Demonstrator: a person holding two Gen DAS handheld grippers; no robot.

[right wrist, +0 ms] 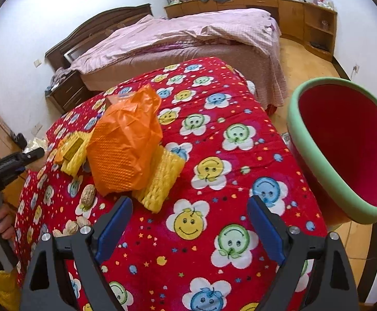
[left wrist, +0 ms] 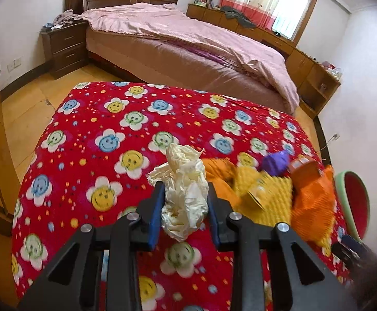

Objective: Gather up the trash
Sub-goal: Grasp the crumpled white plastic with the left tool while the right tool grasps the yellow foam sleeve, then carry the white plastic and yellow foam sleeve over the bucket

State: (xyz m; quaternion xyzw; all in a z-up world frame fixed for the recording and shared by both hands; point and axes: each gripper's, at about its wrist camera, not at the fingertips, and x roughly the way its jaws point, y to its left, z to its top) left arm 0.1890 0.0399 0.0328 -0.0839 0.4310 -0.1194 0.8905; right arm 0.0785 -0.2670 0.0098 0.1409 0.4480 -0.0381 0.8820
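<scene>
Cream crumpled paper wad [left wrist: 185,194], thin and crinkly, sits clamped between the blue pads of the left gripper [left wrist: 185,202]; it looks raised off the red fleece cover [left wrist: 90,140] of the surface. Grip lands low on the wad, most of the paper bulging above the fingers [left wrist: 155,217].

Right gripper [right wrist: 189,223]: fingers wide apart, nothing between them, hovering over bare fleece.

Bin [right wrist: 343,153]: round, soft green rim, red lining, at the right edge of the surface, mouth tilted toward the cover.

Remaining trash, clustered left of the bin: orange plastic bag [right wrist: 126,150], glossy and creased; 2 yellow foam-net sleeves [right wrist: 159,181], ribbed and springy; peanut shells [right wrist: 87,194], hard and ridged; a purple scrap [left wrist: 276,163], blurred.

Judgement for this step: carry the wad across to the bin without easing the clamp, since crumpled paper compresses and may slip. Clear the orange bag on the way; release only once over the bin mouth.
</scene>
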